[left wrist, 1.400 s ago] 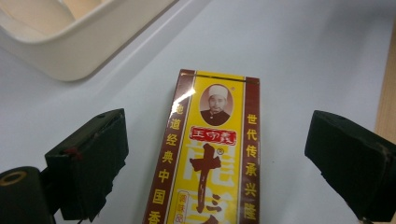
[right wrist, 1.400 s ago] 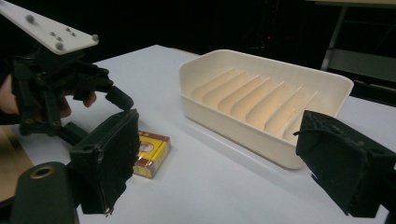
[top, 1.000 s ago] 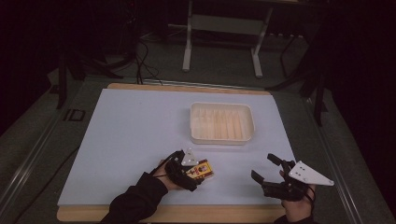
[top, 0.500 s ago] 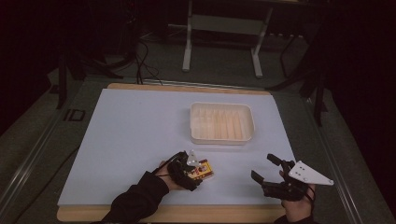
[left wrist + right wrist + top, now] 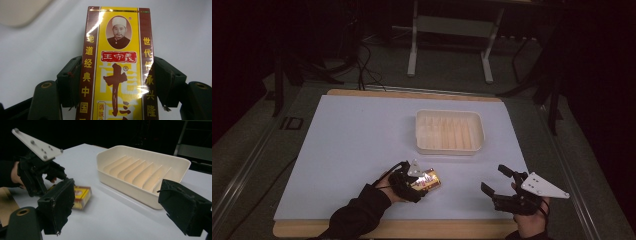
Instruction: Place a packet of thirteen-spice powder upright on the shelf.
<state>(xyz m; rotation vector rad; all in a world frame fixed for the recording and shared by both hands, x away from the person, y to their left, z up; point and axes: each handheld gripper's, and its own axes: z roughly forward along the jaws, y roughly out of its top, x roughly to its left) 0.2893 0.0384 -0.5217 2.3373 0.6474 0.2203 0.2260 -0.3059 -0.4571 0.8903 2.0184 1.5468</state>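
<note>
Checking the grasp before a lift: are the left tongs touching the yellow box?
Touching. In the left gripper view both pads press the long sides of the yellow box, no gap either side; the left tongs have just been closing on it.

**White table, tray and box**

The table [image 5: 362, 135] has a pale white top with a wooden edge showing along its near and far sides. A cream ribbed tray [image 5: 449, 132] sits on it right of the middle, toward the far side. A yellow and maroon box [image 5: 428, 180] lies on the top near the front edge, well apart from the tray.
</note>
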